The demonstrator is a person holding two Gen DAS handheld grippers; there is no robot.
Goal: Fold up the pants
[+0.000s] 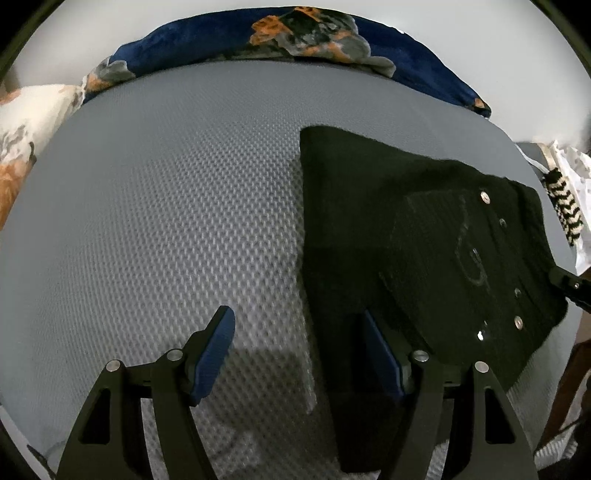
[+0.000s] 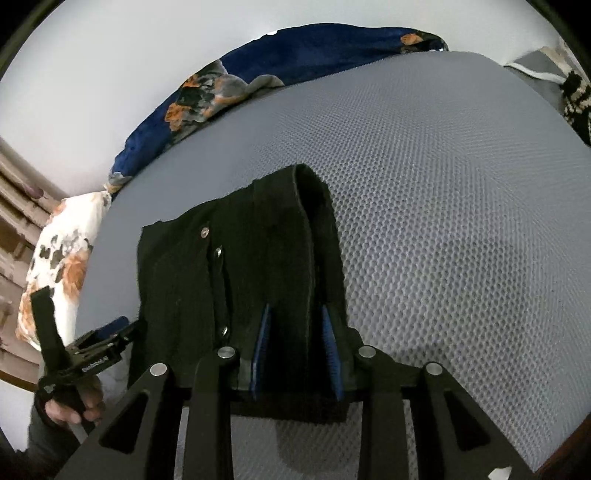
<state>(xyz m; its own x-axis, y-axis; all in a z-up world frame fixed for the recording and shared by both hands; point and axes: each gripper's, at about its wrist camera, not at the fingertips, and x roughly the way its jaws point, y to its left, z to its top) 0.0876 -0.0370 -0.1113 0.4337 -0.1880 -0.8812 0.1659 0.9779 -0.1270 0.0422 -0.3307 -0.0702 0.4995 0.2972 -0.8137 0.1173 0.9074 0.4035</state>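
Black pants (image 1: 399, 236) with metal buttons lie folded on the grey mesh bed (image 1: 166, 206), at the right of the left wrist view. My left gripper (image 1: 299, 339) is open and empty, its right finger over the pants' near left edge. In the right wrist view my right gripper (image 2: 297, 339) has its blue pads either side of a raised fold of the pants (image 2: 258, 251) and grips it. The left gripper (image 2: 99, 347) also shows there, beside the pants' left edge, held by a hand.
A dark blue floral blanket (image 1: 295, 33) lies along the bed's far edge by the white wall. A white floral pillow (image 2: 62, 258) sits at the left. A black-and-white striped item (image 1: 563, 206) lies at the right edge.
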